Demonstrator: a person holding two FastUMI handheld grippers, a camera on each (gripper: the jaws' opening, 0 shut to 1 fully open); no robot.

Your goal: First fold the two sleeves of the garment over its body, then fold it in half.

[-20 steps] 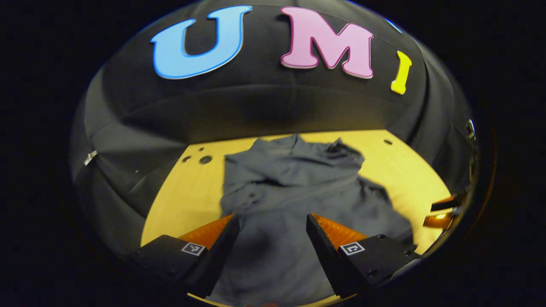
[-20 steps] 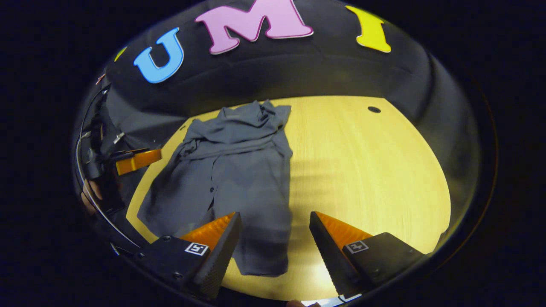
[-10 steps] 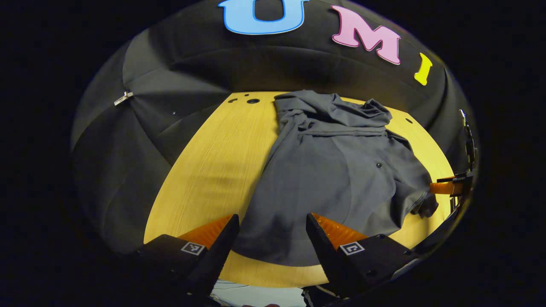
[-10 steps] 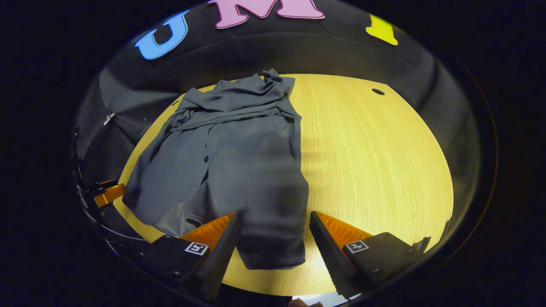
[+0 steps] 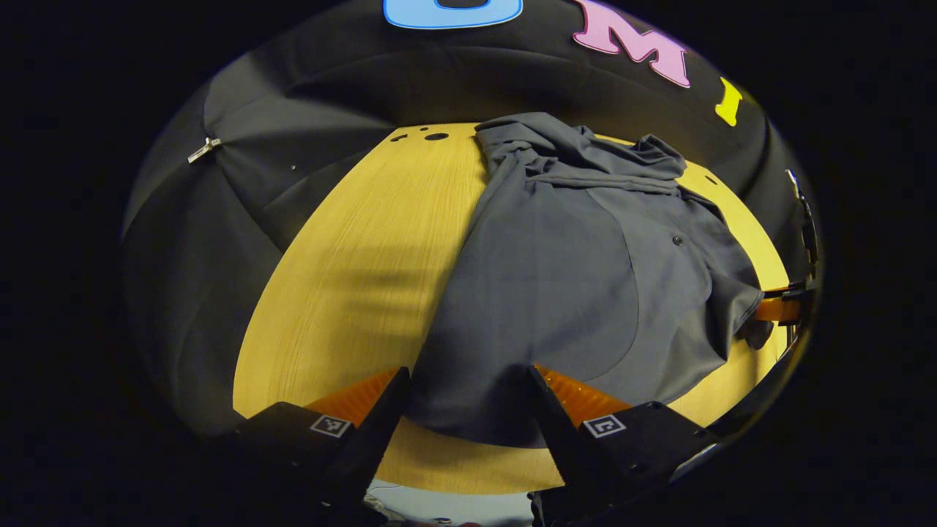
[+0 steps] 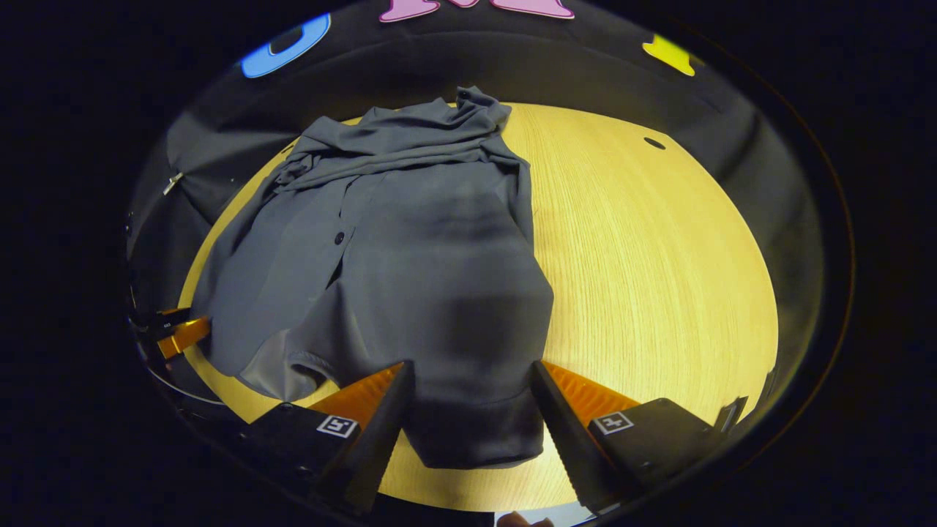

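My left claw point(image 5: 463, 410) stands wide, nothing between its fingers, poised over the near hem of the garment point(image 5: 578, 271) at its left corner. My right claw point(image 6: 468, 410) is just as wide and holds nothing either, straddling the hem's other corner. The grey garment lies spread on the bench point(image 5: 351, 278), collar end bunched toward the booth wall, hem toward me. Both sleeves look already gathered across the upper body, so I judge the sleeve folds done and the fold in half to be the step in hand. Next I'd need to lower each claw onto its hem corner, pinch the cloth, then lift and carry the hem evenly up toward the collar.
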